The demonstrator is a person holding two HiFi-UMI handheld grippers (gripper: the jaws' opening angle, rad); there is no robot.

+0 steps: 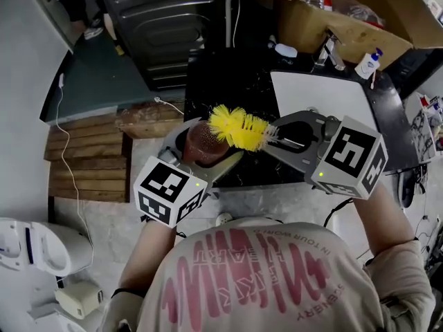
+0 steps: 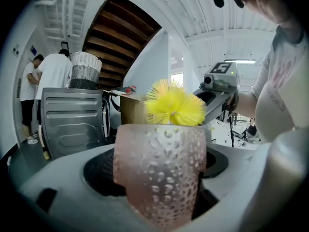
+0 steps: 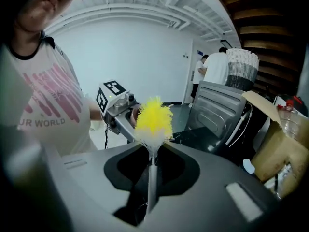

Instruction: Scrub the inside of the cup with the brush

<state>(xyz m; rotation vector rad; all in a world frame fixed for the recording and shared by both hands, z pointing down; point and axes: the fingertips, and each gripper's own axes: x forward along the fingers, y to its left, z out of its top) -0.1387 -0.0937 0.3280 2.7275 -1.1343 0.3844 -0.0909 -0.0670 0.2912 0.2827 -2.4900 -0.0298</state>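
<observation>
A pinkish textured cup (image 1: 204, 142) is held between the jaws of my left gripper (image 1: 201, 154), mouth facing right; it fills the left gripper view as the cup (image 2: 161, 170). My right gripper (image 1: 277, 138) is shut on the thin handle of a yellow bristle brush (image 1: 239, 128). The brush head sits at the cup's mouth, with most of the bristles outside the rim. The left gripper view has the brush (image 2: 175, 104) just past the cup's rim. In the right gripper view the brush (image 3: 153, 120) points at the left gripper (image 3: 126, 114), and its handle (image 3: 151, 178) runs back between the jaws.
A black counter (image 1: 235, 81) with a white board (image 1: 318, 95) lies below the grippers. A cardboard box (image 1: 346, 19) with bottles stands at the back right, a dark metal appliance (image 1: 166, 26) at the back. Wooden pallets (image 1: 90, 154) lie left. People stand in the background (image 2: 48, 76).
</observation>
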